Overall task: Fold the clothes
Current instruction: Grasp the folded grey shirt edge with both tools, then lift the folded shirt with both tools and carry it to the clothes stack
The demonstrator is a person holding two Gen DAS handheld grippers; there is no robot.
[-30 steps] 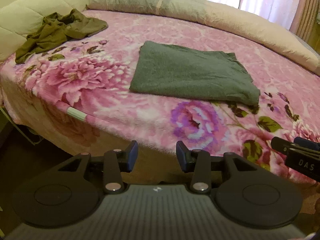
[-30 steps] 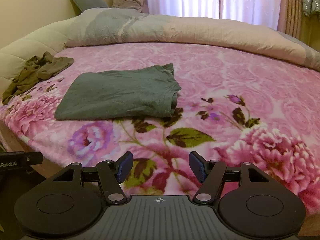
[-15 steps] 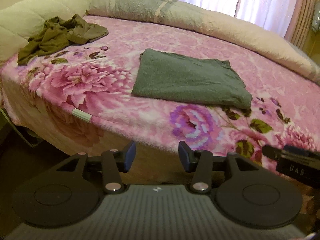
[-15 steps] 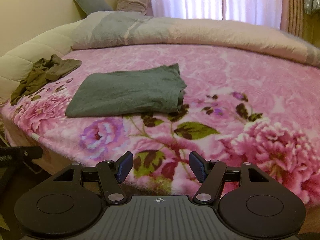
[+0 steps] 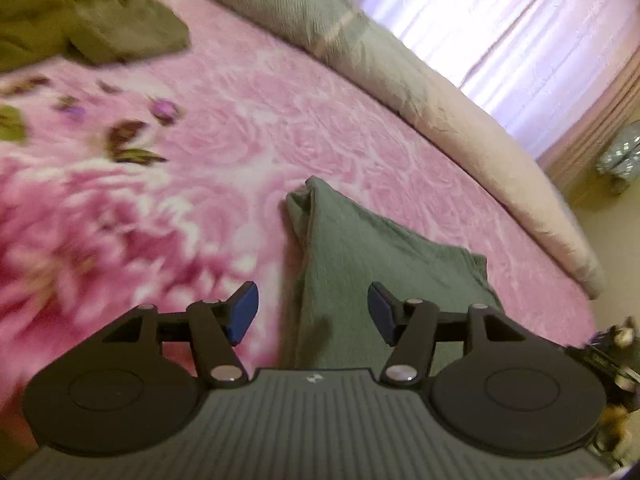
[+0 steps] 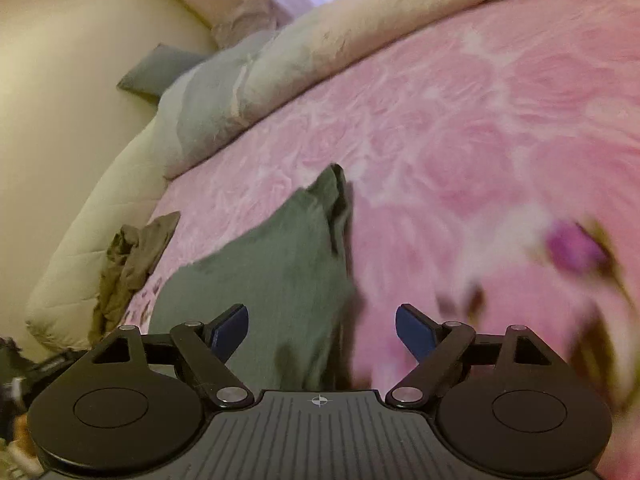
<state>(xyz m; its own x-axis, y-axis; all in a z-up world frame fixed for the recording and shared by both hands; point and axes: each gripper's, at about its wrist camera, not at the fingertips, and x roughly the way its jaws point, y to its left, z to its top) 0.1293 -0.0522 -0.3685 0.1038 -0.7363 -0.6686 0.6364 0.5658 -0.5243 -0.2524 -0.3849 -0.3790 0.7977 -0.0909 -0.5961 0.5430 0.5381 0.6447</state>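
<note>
Left hand-held gripper (image 5: 313, 314): fingers spread apart, nothing between them. It sits low over the near left edge of the folded grey-green garment (image 5: 372, 280); the left blue pad (image 5: 242, 312) is over the blanket, the right pad over the cloth. Contact with the fabric cannot be determined.

Right hand-held gripper (image 6: 322, 330): fingers spread wide, nothing between them. It sits over the near right edge of the same garment (image 6: 272, 276); the left pad (image 6: 230, 328) is over cloth, the right pad over the blanket.

The garment lies flat at lower centre of both views, a soft knit with a thick folded border and a pointed far corner. It rests on a plush pink floral blanket (image 5: 248, 132) covering the bed. Open blanket surrounds the garment on all visible sides, with broad room toward the far rim.

A crumpled olive garment (image 5: 92, 20) lies in the upper left of the left view, well apart. A padded, quilted duvet roll (image 5: 400, 76) borders the far edge of the bed. Pale curtains (image 5: 520, 28) hang beyond it. Parts of both views are motion-blurred.
</note>
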